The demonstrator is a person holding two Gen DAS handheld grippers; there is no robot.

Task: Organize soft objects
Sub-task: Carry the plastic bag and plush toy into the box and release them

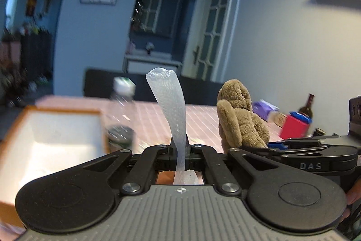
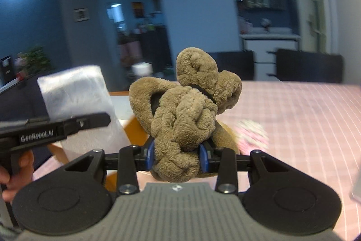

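Observation:
My left gripper point(image 1: 179, 146) is shut on a thin white foam sheet point(image 1: 168, 105) that stands up edge-on between its jaws. The same foam sheet point(image 2: 76, 96) shows flat and wide at the left of the right wrist view, with the left gripper point(image 2: 99, 120) on it. My right gripper point(image 2: 177, 155) is shut on a brown plush toy point(image 2: 187, 114), held above the pink checked tablecloth point(image 2: 293, 116). The plush toy point(image 1: 239, 119) also shows right of the foam in the left wrist view, with the right gripper point(image 1: 276, 146) below it.
A white box with an orange-brown rim point(image 1: 52, 139) sits at the left on the table. A clear water bottle point(image 1: 120, 114) stands beside it. A red box point(image 1: 294, 127), a purple pack point(image 1: 264, 108) and a dark bottle point(image 1: 308, 105) stand at the far right. Dark chairs point(image 2: 309, 66) line the far edge.

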